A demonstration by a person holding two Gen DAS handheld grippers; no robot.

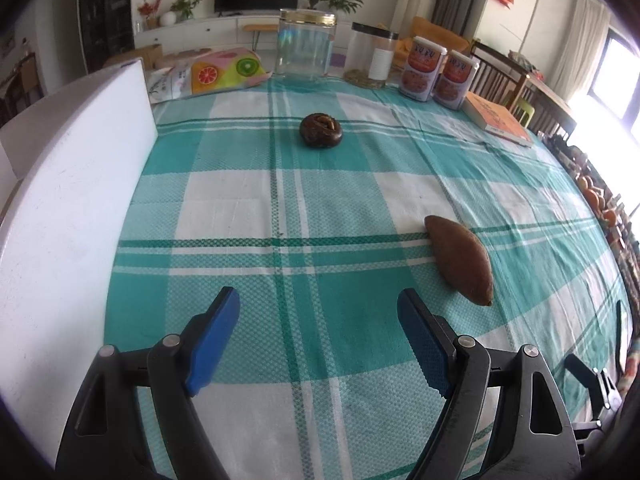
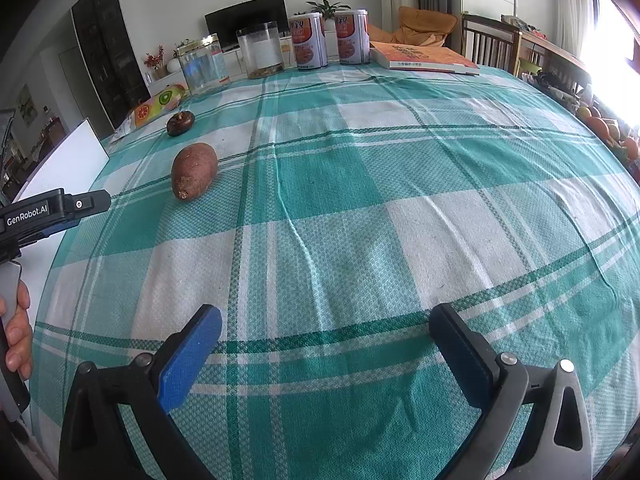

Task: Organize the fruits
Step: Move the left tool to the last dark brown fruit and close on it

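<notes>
Clear jar (image 1: 306, 46) at 12 empty; sweet potato (image 1: 460, 258) reddish-brown, tapered, at 2. My left gripper (image 1: 318, 300) and right gripper (image 2: 326, 318) are both spread, holding nothing.

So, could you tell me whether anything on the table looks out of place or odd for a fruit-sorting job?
One thing stands out: the sweet potato lying on the checked tablecloth is a root vegetable, not a fruit. The dark round fruit beyond it lies on its own. Nothing looks spilled or knocked over.
</notes>
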